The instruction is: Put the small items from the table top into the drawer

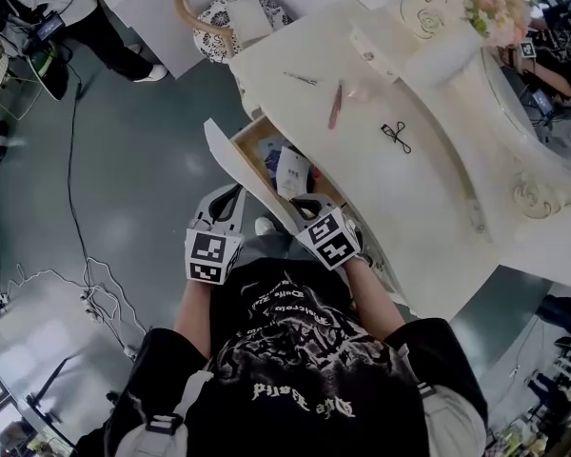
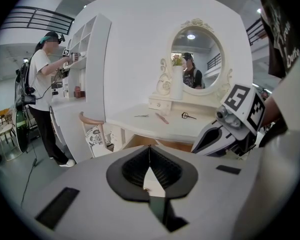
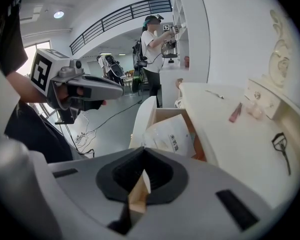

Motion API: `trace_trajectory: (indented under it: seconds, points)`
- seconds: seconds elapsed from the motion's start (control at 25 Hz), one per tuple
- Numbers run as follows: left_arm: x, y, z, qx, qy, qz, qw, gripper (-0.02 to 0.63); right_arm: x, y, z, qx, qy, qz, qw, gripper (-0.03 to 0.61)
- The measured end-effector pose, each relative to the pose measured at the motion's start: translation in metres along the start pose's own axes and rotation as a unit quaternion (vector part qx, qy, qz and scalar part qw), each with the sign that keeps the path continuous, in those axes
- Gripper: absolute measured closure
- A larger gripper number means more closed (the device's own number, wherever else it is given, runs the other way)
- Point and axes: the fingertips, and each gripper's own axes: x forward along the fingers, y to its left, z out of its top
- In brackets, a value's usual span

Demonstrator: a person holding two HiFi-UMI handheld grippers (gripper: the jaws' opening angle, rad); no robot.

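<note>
The white table [image 1: 428, 208] carries three small things, well apart from one another. A thin metal pin [image 1: 302, 79] lies toward one end, a pink stick [image 1: 335, 105] is nearer the middle, and beyond it is a black wire clip [image 1: 396, 135] (its exact kind is too small to tell). A vase [image 1: 447, 53] of flowers stands at the back. The drawer [image 1: 251, 146] under the top stands open, with packets [image 1: 291, 171] inside.

Oval mirror [image 2: 196, 59], pink flowers [image 1: 498, 8], patterned-cushion chair [image 1: 236, 17], person [image 2: 42, 84] at white shelves [image 2: 92, 59], grey floor [image 1: 143, 160]
</note>
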Motion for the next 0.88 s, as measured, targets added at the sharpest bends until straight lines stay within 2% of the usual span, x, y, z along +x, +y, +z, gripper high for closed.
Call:
trace_trajectory:
  seconds: [0.88]
  points:
    - [0.005,0.012,-0.003,0.003,0.008,-0.007,0.9999,0.597,0.023,-0.030,-0.039,0.059,0.057,-0.045,0.996,0.568]
